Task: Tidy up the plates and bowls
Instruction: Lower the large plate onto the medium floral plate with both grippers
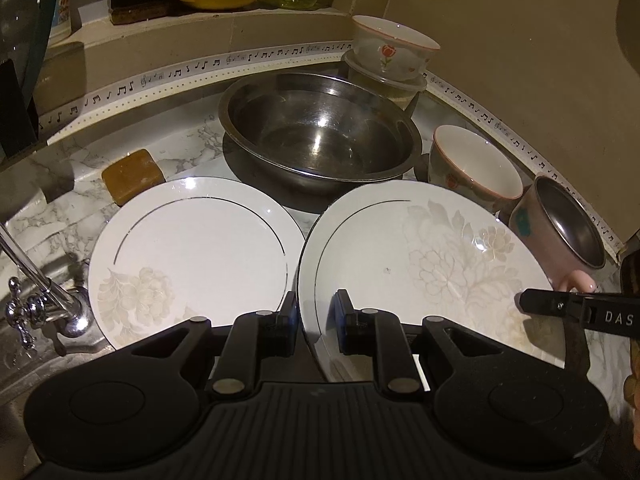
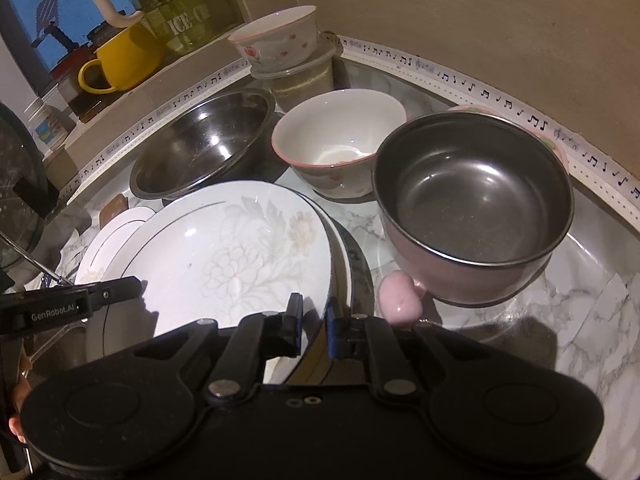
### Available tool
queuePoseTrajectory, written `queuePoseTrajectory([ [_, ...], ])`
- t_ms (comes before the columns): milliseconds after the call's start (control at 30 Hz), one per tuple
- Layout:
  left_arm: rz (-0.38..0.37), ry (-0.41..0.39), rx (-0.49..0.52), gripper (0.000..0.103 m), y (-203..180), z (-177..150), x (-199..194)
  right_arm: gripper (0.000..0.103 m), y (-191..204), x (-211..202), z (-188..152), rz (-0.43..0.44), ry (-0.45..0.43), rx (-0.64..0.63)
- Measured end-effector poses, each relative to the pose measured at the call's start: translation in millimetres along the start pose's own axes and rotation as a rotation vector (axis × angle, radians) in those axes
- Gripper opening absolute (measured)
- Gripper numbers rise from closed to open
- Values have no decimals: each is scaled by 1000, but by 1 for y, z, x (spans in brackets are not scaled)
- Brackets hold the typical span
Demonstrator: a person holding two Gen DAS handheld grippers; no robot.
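Plates are where I am now: both of my grippers pinch the same flowered plate (image 1: 432,264), the left gripper (image 1: 316,320) clamped on its near-left rim, the right gripper (image 2: 312,322) clamped on its opposite rim, so the plate hangs tilted between my two sets of jaws. Just left of my left jaws lies a second plate (image 1: 196,252), flat on the marble counter (image 2: 592,312) and apart from the held one; my guess is that stacking the two is the step in hand. Beyond both jaws, nothing looks sorted yet: the big steel bowl (image 1: 320,132), the open ceramic bowl (image 2: 336,144) and the pink steel-lined bowl (image 2: 476,204) stand separately, and another ceramic bowl (image 2: 276,36) sits on a plastic tub (image 2: 304,78). I judge the task barely begun.
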State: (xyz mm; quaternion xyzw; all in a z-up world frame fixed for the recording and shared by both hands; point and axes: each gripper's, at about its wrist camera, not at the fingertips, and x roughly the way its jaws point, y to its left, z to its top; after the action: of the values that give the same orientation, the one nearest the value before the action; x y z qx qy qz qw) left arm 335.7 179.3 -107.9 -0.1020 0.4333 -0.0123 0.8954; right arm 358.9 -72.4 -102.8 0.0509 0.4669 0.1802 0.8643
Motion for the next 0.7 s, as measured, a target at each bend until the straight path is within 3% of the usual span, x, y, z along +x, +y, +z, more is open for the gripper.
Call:
queuePoseTrajectory([
  [433,-15,3,-31,17,6,-3,-6,11,-5,-3,-3,3,-12,58],
  [700,4,33,10,18,-2,0,1,10,-12,-21,-15,24,-6,156],
])
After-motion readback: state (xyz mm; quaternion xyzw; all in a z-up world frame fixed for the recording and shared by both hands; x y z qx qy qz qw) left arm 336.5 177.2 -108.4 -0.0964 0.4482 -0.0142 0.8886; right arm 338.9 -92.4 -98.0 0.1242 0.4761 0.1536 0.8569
